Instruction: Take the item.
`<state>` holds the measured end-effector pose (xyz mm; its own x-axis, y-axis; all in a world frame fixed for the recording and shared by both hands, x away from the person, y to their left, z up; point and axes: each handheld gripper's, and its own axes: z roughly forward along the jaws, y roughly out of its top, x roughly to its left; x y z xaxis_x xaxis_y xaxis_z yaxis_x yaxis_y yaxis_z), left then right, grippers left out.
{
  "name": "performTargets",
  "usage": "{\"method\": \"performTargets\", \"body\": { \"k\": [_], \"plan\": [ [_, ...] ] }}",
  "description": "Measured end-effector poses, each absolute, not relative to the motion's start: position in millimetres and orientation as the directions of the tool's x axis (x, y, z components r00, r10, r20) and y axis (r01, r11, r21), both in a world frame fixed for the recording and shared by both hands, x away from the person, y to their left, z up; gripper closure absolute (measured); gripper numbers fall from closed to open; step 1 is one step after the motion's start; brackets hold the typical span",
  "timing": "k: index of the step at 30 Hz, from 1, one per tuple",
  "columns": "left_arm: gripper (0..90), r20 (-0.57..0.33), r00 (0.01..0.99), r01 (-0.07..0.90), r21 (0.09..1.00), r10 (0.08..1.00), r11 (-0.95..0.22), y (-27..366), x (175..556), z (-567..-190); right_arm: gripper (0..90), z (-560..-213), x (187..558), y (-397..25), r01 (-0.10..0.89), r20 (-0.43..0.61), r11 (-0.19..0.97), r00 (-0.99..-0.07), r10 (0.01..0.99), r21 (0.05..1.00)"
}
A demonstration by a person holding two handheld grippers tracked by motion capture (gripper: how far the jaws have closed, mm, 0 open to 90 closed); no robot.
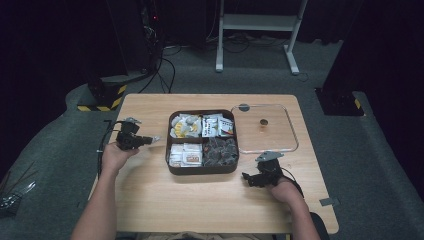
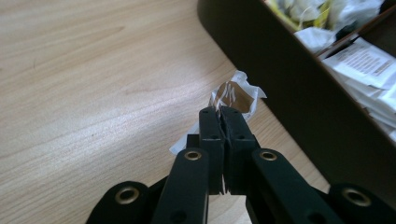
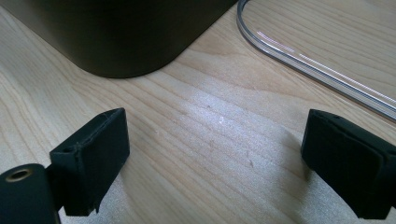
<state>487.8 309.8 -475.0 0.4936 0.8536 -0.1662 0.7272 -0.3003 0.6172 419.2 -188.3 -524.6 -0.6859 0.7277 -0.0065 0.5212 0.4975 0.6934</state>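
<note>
A dark brown tray (image 1: 202, 169) with four compartments sits mid-table, holding several packets and sachets. My left gripper (image 1: 150, 139) is just left of the tray, shut on a small white and brown sachet (image 2: 236, 95) that sticks out past the closed jaws above the wood. The tray's dark wall (image 2: 299, 98) runs close on the right of that sachet. My right gripper (image 1: 248, 178) rests low by the tray's front right corner (image 3: 126, 42), jaws wide apart with bare wood between them.
A clear plastic lid (image 1: 265, 129) lies flat to the right of the tray, its rim (image 3: 317, 60) close ahead of my right gripper. The wooden table (image 1: 200, 205) has free room in front and to the left. Dark equipment and cables stand behind the table.
</note>
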Motion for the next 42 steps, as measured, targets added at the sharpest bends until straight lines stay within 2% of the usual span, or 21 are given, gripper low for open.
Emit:
{"method": "performTargets", "body": {
  "k": [12,22,32,42],
  "plan": [
    [88.2,-0.14,0.49,0.745,0.579,0.861,-0.33,306.6,496.2,-489.8,7.9,-524.5,419.0,-188.8,0.522,-0.005,0.496,-0.685,0.728,0.694],
    [86.8,-0.133,0.504,0.736,0.583,0.853,-0.344,300.1,498.8,-493.7,7.9,-524.7,418.1,-188.6,0.524,-0.005,0.495,-0.683,0.73,0.693],
    [74.7,-0.176,0.498,0.739,0.598,0.849,-0.309,301.4,498.5,-491.4,7.9,-524.6,417.5,-189.1,0.521,-0.007,0.497,-0.685,0.729,0.694],
    [59.5,-0.162,0.493,0.709,0.645,0.855,-0.287,308.0,488.1,-480.5,8.0,-524.6,417.2,-189.5,0.521,-0.006,0.497,-0.686,0.728,0.694]
  ]
}}
